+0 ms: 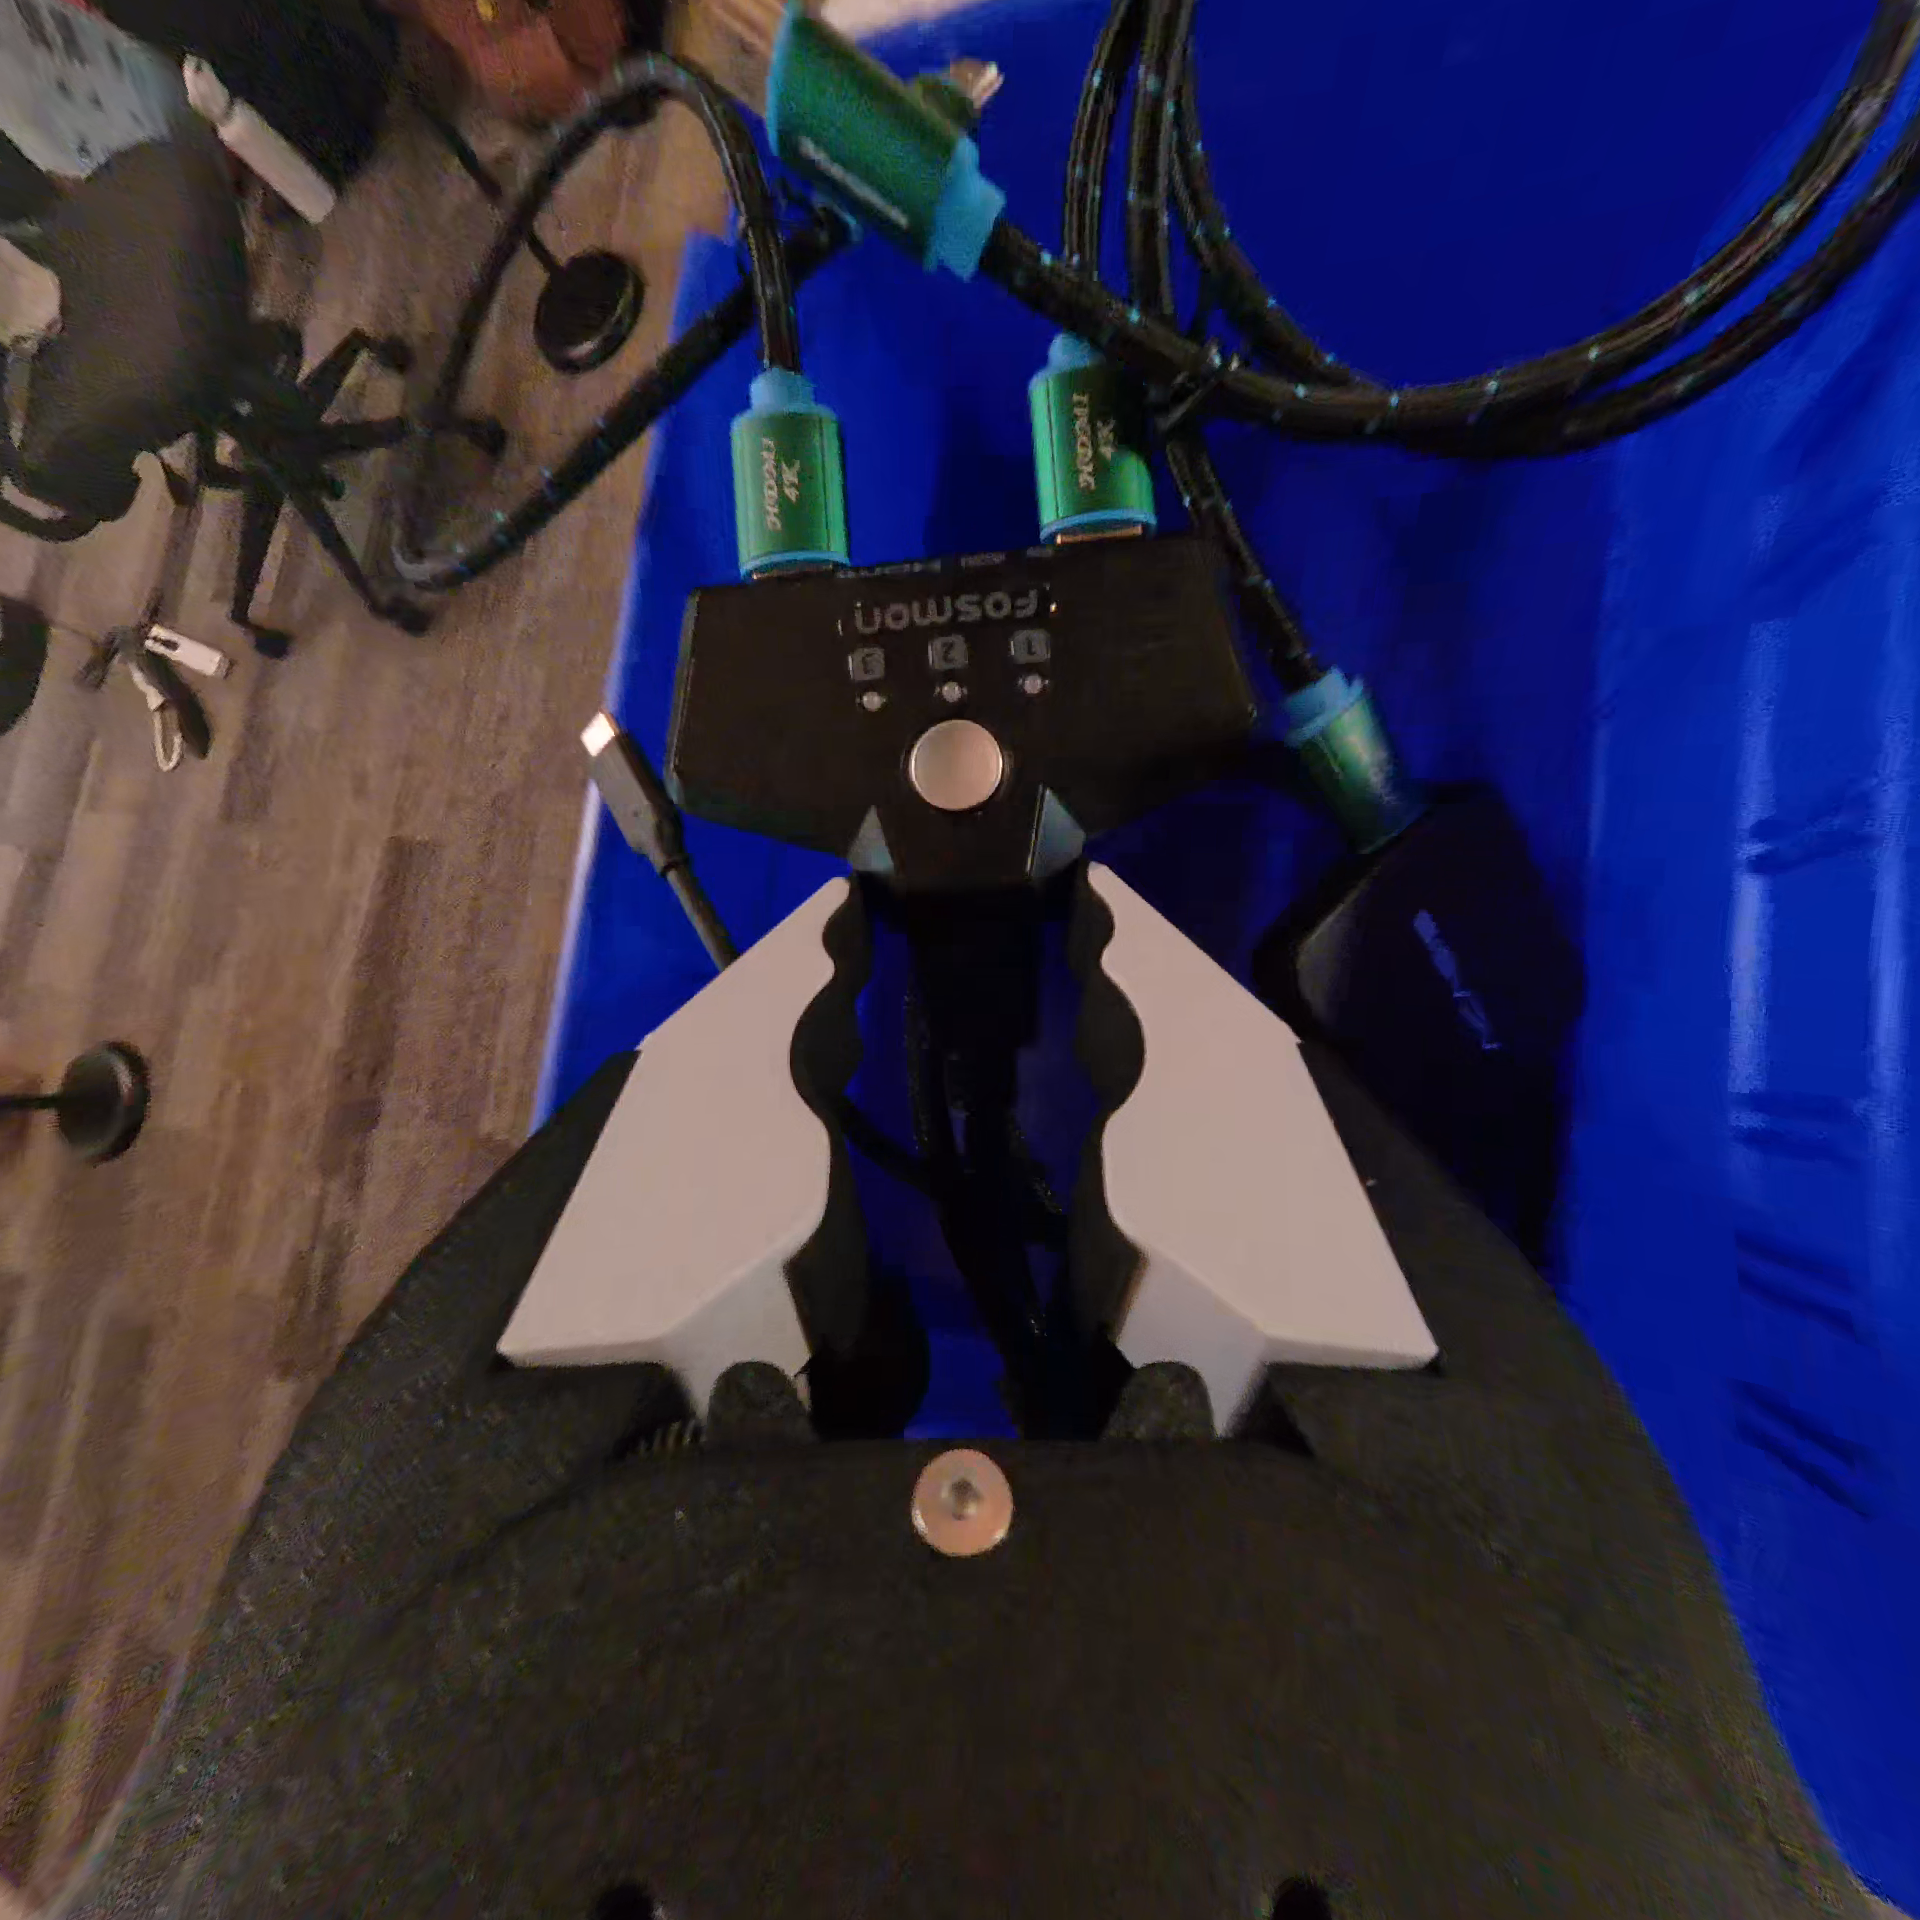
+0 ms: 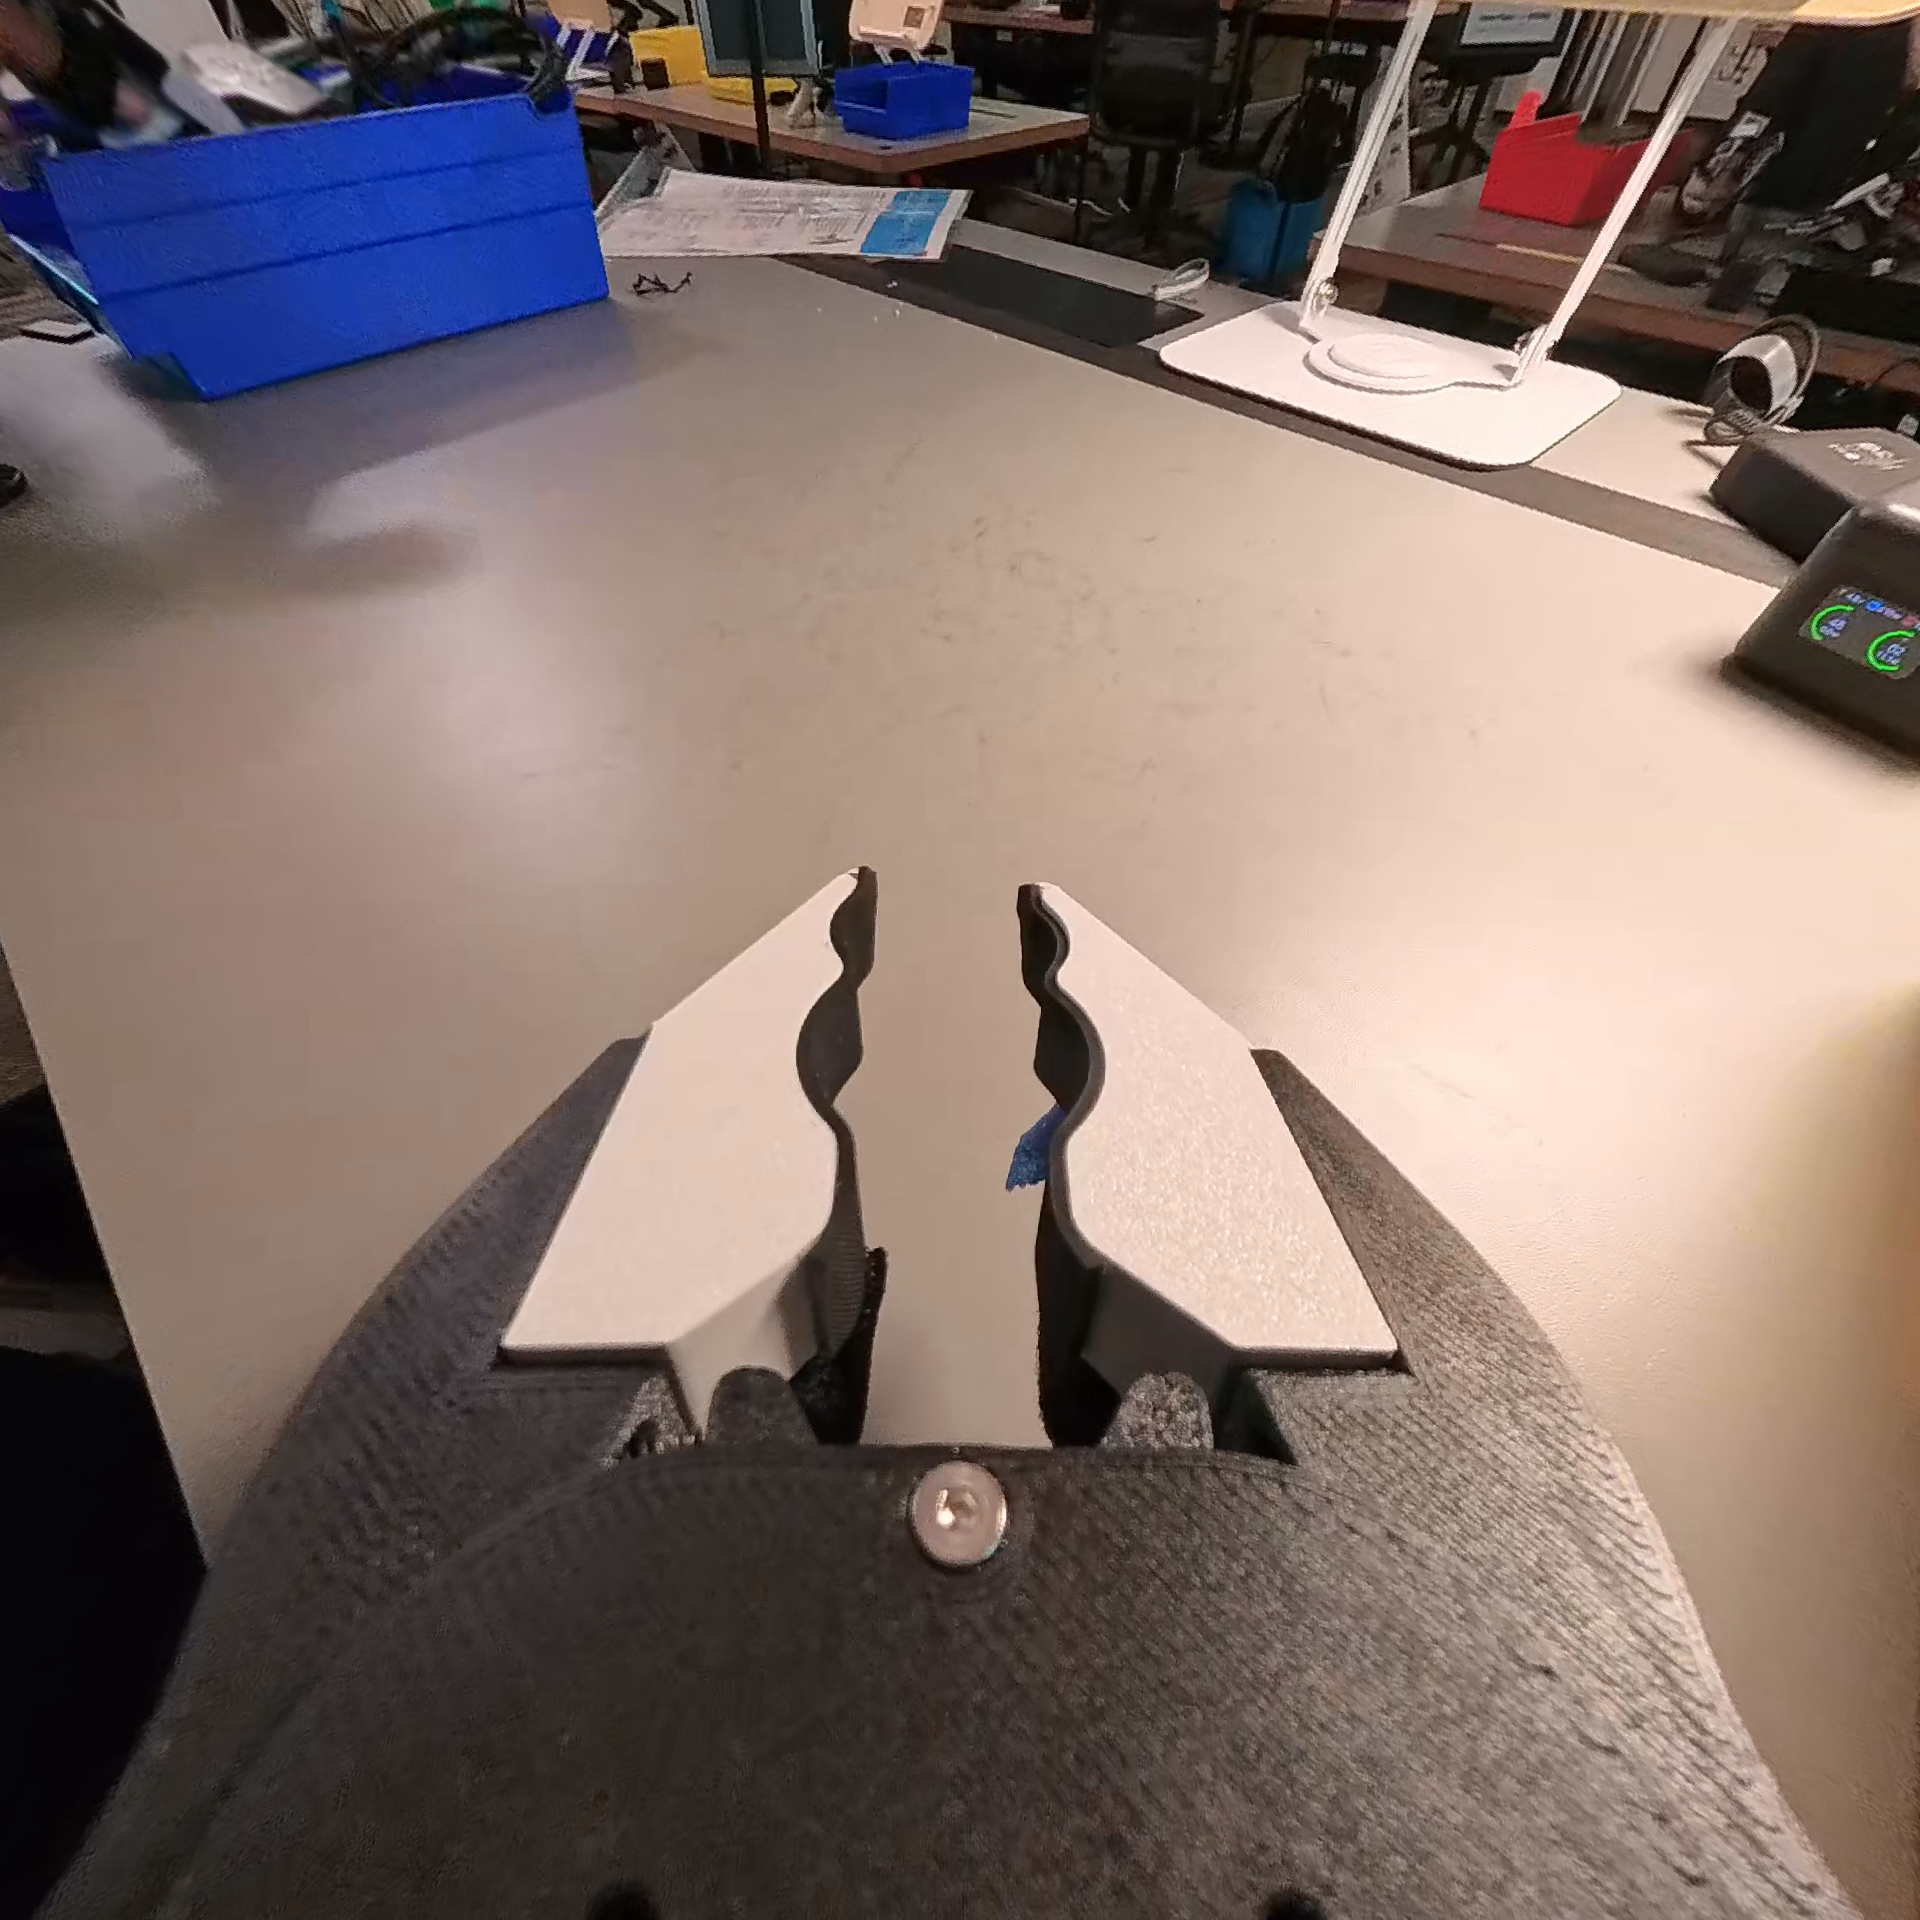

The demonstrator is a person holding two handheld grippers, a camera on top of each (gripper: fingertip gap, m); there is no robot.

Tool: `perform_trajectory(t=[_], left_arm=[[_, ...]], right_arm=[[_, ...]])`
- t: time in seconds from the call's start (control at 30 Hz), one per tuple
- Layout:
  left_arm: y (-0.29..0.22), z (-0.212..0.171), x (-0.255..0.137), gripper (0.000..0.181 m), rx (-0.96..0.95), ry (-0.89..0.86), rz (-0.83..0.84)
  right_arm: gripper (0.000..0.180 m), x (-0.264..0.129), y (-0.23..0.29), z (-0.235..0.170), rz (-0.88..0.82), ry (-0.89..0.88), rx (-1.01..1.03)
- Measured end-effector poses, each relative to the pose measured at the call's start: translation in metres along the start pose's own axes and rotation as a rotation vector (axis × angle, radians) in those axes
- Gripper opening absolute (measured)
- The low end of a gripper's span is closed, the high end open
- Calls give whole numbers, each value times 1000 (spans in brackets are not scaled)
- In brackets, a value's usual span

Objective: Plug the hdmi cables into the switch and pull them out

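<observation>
Blue bin (image 1: 1558,312) walls hem left tongs (image 1: 961,873) clamping switch (image 1: 956,686) — right tongs (image 2: 945,883) apart.

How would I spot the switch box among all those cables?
Look into the big blue plastic bin. The flat black plastic switch box is pinched by the left gripper. Unlike the other black box, it has a round silver button and two green metal plugs inserted.

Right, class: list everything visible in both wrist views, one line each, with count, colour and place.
Switch: one, black, held over the bin.
Plugs: two, green, and, in the switch.
Loose plug: one, green, above.
Bin: one, blue, behind the switch.
Far bin: one, blue, on the table's far left.
Table: one, grey.
Lamp base: one, white, far right.
Left tool: shut on the switch.
Right tool: open, empty, over the table.
</observation>
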State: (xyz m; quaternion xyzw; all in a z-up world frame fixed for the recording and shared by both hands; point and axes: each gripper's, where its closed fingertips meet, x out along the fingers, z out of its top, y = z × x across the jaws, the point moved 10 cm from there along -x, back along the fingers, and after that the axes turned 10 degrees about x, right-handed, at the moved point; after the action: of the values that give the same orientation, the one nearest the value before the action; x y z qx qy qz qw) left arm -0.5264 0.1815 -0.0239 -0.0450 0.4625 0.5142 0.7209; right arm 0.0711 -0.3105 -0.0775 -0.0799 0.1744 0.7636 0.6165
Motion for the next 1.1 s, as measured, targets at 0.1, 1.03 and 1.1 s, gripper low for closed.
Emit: perform_trajectory(t=[0.1, 1.03, 1.1], left_arm=[[7, 7, -20, 38, 1, -75, 16], [-192, 116, -144, 37, 212, -465, -757], [-235, 114, -119, 37, 228, -414, -900]], right_arm=[[29, 0, 0, 0, 2, -1, -3], [29, 47, 23, 39, 223, -7, -143], [29, 60, 30, 46, 268, -19, -181]])
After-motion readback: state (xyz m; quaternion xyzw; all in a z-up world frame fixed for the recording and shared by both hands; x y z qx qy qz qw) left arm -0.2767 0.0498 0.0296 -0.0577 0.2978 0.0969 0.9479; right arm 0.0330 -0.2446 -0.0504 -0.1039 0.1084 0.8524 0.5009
